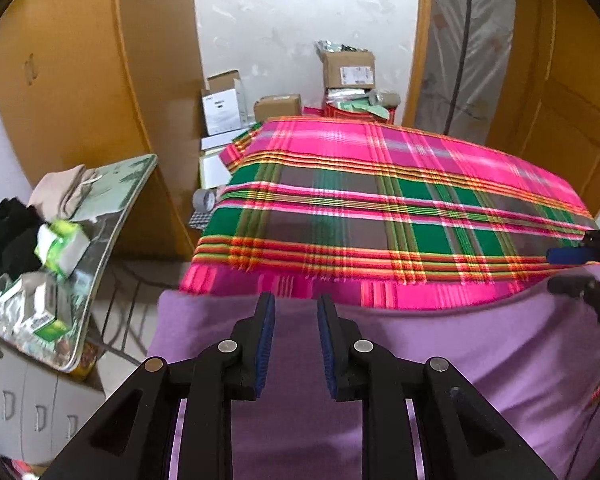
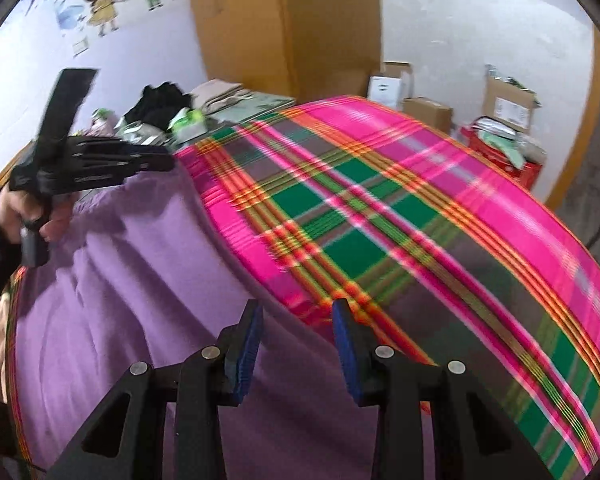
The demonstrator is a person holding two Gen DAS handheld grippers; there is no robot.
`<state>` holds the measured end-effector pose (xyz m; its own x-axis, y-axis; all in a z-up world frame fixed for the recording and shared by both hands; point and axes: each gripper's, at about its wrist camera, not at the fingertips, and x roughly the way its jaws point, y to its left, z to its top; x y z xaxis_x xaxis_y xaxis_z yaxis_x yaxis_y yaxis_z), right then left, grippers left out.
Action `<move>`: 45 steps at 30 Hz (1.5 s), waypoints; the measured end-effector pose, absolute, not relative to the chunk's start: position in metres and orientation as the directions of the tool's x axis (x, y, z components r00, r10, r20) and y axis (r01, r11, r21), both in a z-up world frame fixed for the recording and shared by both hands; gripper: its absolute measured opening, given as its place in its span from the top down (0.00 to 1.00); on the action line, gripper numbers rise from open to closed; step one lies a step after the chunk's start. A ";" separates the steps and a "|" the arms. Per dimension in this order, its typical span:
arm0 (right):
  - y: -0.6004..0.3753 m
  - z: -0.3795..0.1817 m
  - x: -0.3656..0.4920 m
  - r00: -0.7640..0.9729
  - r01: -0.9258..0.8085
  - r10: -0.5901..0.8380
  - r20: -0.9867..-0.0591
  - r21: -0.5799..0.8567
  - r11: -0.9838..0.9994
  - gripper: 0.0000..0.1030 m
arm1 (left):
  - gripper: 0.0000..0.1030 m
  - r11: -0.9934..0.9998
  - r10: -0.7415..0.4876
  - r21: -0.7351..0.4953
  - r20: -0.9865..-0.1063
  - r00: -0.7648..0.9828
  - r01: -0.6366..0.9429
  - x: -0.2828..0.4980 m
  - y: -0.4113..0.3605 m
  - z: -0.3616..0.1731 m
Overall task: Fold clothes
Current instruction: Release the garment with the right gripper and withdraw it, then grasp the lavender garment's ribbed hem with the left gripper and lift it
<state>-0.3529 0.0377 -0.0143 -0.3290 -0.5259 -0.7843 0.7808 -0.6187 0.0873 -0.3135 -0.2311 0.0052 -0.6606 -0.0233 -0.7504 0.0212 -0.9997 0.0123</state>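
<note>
Soft purple knit garment (image 1: pixel 440 360) lies flat on the pink-green plaid cloth (image 1: pixel 380 208); your left gripper (image 1: pixel 296 344) & right gripper (image 2: pixel 298 354) both gape, holding nothing. Pinch far hem evenly w/ both, lift together

The plaid cloth (image 1: pixel 380 208) lay bare beyond the purple garment (image 1: pixel 460 360); a cluttered side table (image 1: pixel 136 184) crowded its left edge; boxes (image 1: pixel 348 68) stood behind

box labels (image 1: pixel 355 75) blurred, no text readable
</note>
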 end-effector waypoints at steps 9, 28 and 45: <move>0.031 -0.030 -0.347 -0.286 0.814 -0.495 -0.820 0.065 -0.577 0.64 | 0.76 -0.998 -0.028 0.060 -0.788 -0.614 -0.031 -0.314 -0.229 -0.025; 0.018 -0.020 -0.346 -0.334 0.831 -0.454 -0.826 -0.031 -0.555 0.95 | 0.95 -0.966 -0.102 0.226 -0.778 -0.620 -0.125 -0.323 -0.222 -0.027; 0.058 -0.003 -0.384 -0.371 0.734 -0.503 -0.780 0.085 -0.674 0.78 | 0.92 -0.987 -0.132 0.156 -0.699 -0.703 0.030 -0.326 -0.262 0.001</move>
<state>-0.3837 0.0583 -0.0029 -0.3715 -0.5030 -0.7804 0.7340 -0.6738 0.0849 -0.3263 -0.2616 0.0007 -0.7031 -0.1317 -0.6988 0.0300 -0.9873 0.1559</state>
